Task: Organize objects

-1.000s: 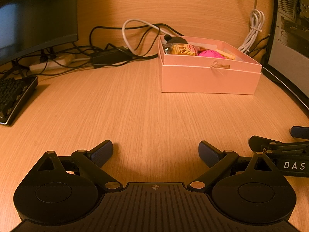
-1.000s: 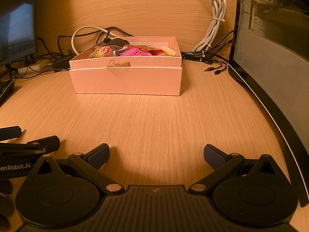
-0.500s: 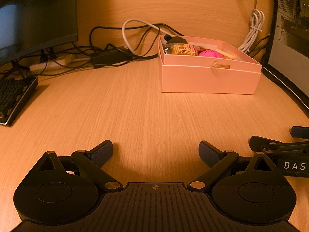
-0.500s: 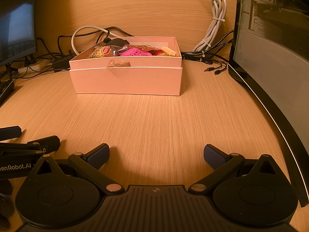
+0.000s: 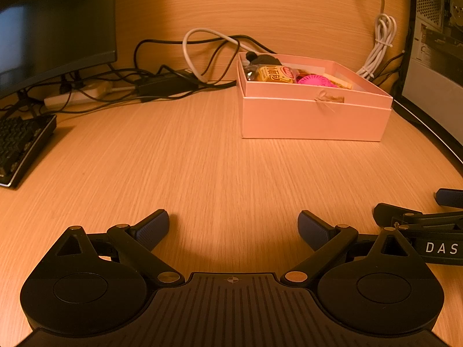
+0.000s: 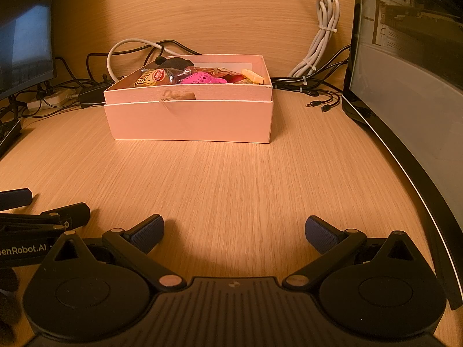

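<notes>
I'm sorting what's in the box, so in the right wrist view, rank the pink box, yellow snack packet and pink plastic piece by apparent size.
1. pink box, clearly largest.
2. yellow snack packet and pink plastic piece look alike; both are partly hidden behind the box wall, so I won't rank them.

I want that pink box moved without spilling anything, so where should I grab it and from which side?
Probably best to grip the pink box low on its two short side walls, one hand-held gripper per side, the left and right coming in level. It sits flat, open-topped and wider than either open gripper.
</notes>
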Demonstrator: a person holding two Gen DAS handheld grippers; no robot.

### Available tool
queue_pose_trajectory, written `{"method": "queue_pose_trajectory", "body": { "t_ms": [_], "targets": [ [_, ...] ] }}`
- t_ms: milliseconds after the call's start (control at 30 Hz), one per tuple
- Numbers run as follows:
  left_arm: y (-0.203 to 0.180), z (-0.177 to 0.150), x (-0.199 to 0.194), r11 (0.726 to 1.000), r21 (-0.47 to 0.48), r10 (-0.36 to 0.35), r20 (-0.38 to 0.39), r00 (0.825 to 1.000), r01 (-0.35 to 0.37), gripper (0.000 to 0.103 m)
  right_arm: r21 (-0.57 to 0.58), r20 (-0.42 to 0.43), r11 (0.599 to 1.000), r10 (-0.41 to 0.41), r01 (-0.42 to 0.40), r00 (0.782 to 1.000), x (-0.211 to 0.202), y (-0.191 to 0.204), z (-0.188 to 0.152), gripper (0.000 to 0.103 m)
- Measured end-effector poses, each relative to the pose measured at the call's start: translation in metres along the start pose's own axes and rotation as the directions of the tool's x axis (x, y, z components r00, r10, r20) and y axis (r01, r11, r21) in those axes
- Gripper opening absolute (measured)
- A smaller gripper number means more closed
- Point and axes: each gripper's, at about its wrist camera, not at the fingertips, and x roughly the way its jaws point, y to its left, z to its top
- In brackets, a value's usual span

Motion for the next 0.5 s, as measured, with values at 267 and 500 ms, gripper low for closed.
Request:
{"method": "queue_pose_trajectory", "body": {
  "t_ms": [267, 500],
  "targets": [
    [0.0008, 0.0001, 0.0003, 1.000, -0.001, -0.002, 0.000, 1.000, 0.002, 0.100, 0.000, 0.000, 1.000, 0.000, 0.000, 1.000, 0.0000, -0.0002, 0.0001, 0.103],
    [0.0005, 0.0002, 0.0005, 1.000, -0.002, -0.003, 0.000, 1.000, 0.003, 0.100, 0.000, 0.000, 1.000, 0.000, 0.000, 1.000, 0.0000, -0.0006, 0.0002, 0.103]
  ]
}}
